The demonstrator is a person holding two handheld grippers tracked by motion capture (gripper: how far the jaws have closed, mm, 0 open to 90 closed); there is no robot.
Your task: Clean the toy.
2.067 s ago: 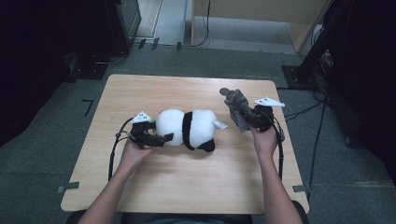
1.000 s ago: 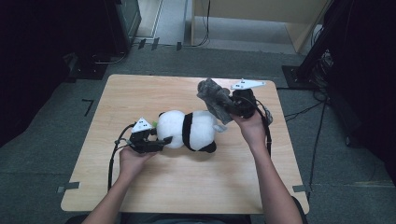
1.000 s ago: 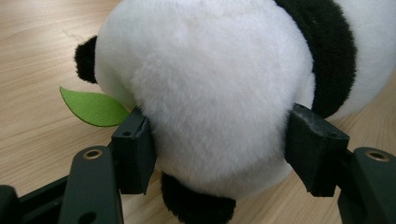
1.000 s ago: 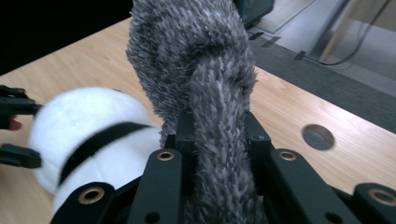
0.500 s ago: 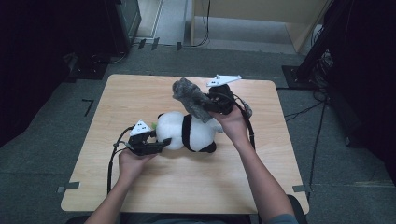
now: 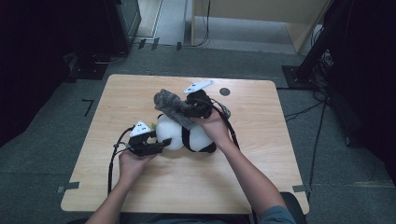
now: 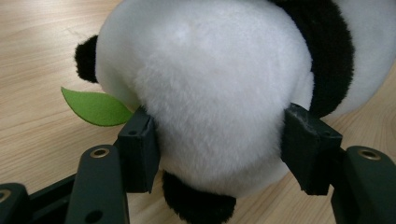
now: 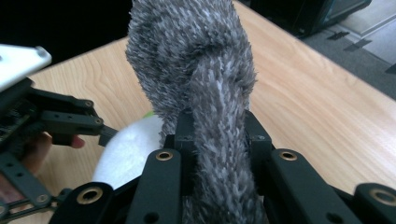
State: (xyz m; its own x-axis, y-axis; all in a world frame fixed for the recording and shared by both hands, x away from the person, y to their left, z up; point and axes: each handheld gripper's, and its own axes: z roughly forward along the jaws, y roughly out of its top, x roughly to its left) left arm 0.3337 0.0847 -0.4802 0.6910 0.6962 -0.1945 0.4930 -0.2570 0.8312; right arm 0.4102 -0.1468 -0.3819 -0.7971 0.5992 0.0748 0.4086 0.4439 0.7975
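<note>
A black-and-white panda plush (image 6: 187, 133) lies in the middle of the wooden table (image 6: 261, 154). My left gripper (image 6: 159, 145) grips its white head (image 7: 210, 93) from the left; both pads (image 7: 140, 149) press into the fur. A green felt leaf (image 7: 95, 108) sticks out beside the head. My right gripper (image 6: 187, 112) is shut on a grey fuzzy cloth (image 6: 170, 105), which it holds just above the panda; in the right gripper view the grey cloth (image 8: 196, 70) is squeezed between the jaws and rises ahead of them.
A small dark round mark (image 6: 224, 91) sits near the table's far edge. Cables (image 6: 224, 112) trail from both grippers over the tabletop. Dark equipment and a stand (image 6: 308, 65) surround the table on the grey floor.
My right gripper has carried the grey cloth leftward from the table's right side to just above the panda. The left gripper has stayed on the panda's head.
</note>
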